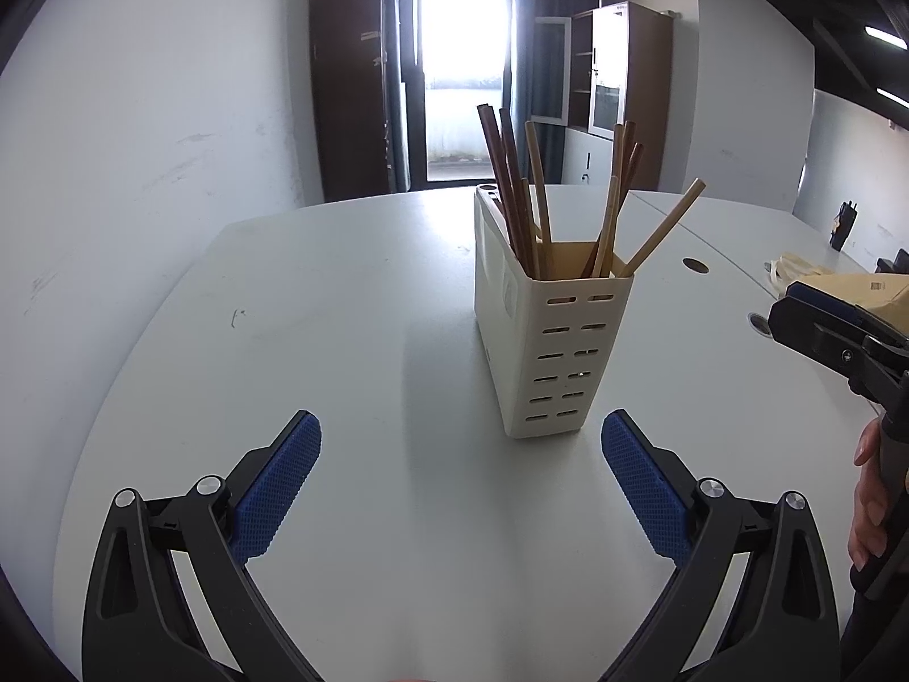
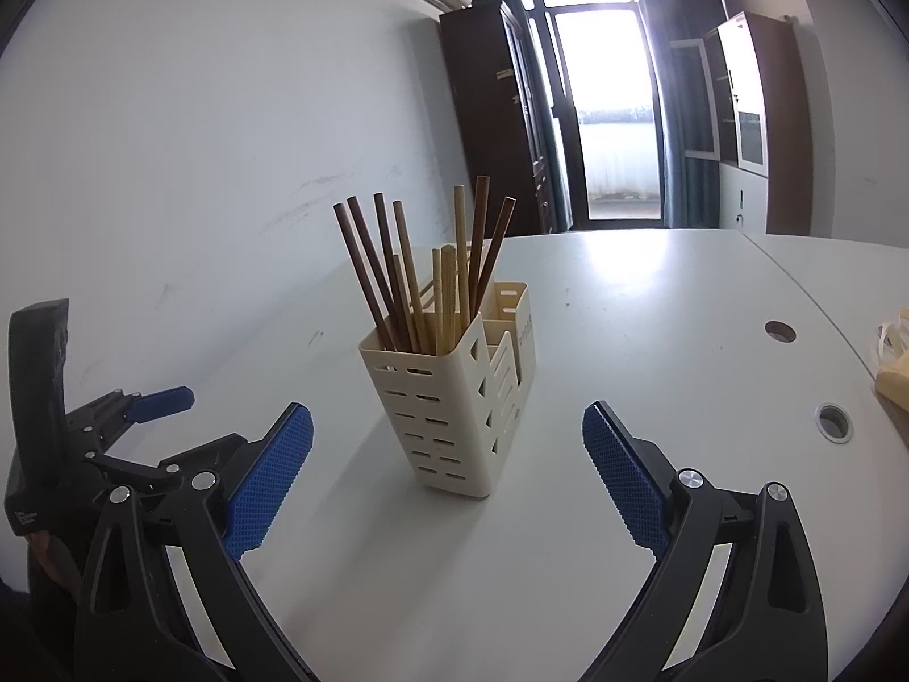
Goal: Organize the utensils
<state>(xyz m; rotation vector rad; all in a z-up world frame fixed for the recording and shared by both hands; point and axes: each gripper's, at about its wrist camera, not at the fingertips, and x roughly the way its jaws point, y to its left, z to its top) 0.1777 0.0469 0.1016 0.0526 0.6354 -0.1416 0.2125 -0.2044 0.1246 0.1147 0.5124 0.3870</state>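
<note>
holders: 1 cream slotted caddy (image 2: pixel 454 415) | chopsticks (image 2: pixel 420 284): roughly 10, overlap hides some | grippers: 2 | table cable holes (image 2: pixel 779 331): 2

Left gripper (image 1: pixel 461 443) hangs low over the white table (image 1: pixel 318 312), blue pads (image 1: pixel 278 489) spread wide with nothing between them. Just ahead, slightly right, the cream slotted utensil holder (image 1: pixel 545 352) stands upright, its near compartment bristling with dark and light wooden chopsticks (image 1: pixel 534 199) fanned outward. At the right edge, the right gripper (image 1: pixel 824 324) pokes in, apart from the holder.
</note>
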